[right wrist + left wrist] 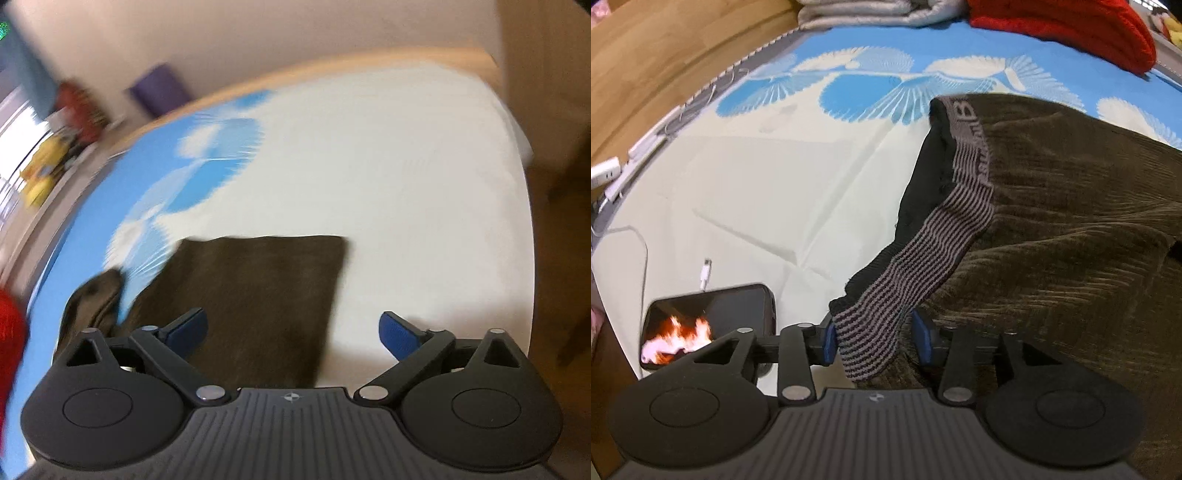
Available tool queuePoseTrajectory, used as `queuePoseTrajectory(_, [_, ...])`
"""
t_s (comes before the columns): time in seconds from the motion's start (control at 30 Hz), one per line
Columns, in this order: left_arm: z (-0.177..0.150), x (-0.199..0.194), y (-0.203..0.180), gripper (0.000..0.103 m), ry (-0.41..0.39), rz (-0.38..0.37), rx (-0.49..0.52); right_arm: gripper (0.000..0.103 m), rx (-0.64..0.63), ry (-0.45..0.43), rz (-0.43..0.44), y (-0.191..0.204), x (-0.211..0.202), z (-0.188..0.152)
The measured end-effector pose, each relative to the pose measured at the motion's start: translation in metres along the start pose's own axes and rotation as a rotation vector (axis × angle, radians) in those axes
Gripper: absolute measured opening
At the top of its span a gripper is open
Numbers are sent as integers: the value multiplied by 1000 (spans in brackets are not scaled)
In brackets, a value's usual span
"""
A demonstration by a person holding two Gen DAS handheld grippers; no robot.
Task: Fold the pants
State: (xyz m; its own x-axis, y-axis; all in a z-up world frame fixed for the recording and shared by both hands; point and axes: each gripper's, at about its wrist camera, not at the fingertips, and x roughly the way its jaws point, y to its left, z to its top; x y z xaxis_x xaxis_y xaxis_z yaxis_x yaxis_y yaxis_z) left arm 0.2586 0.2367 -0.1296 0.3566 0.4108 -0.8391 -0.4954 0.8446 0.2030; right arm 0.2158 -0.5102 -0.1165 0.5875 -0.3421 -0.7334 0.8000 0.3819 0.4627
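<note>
1. Clearly, the biggest thing is the bed [746, 192], covered by a sheet that is cream on one part and blue with white fan shapes on the other.
2. The pants [1071, 229] lie on this bed. They are dark brown and ribbed like corduroy, so they are probably soft, a little heavy, and not slippery. In the right wrist view, which is blurred, one flat leg end [258, 295] lies below the gripper.
3. The waistband [923, 251] is striped grey and dark, and it looks elastic. It seems the best place to hold, because it is thicker than the legs.
4. The left gripper [875, 338] has its blue pads closed narrowly on a corner of the waistband.
5. The right gripper [293, 334] has its jaws wide apart and holds nothing.
6. A phone [709, 325] with a lit screen lies near the bed edge, with a white cable [705, 275] just beside it.
</note>
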Motion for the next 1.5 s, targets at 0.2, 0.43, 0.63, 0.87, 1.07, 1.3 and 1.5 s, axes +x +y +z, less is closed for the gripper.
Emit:
queuePoseTrajectory(0.2, [-7, 3, -12, 55, -38, 62, -1, 81, 52, 53, 70, -19, 48, 27])
queuePoseTrajectory(0.43, [-7, 1, -17, 56, -53, 87, -8, 14, -189, -14, -4, 22, 75, 16])
queuePoseTrajectory(0.63, [-6, -16, -5, 49, -37, 4, -5, 12, -24, -88, -19, 0, 36, 33])
queuePoseTrajectory(0.87, [-22, -20, 5, 48, 19, -107, 4, 12, 98, -115, -112, -63, 14, 52])
queuePoseTrajectory(1.07, [-26, -24, 0, 53, -3, -81, 32, 13, 48, -28, -91, -78, 43, 54])
queuePoseTrajectory(1.3, [-40, -47, -16, 97, -182, 125, 216, 78, -161, -194, -368, -56, 20, 49])
queuePoseTrajectory(1.5, [-56, -104, -2, 98, -235, -58, 169, 80, -162, -316, -105, -28, -54, 35])
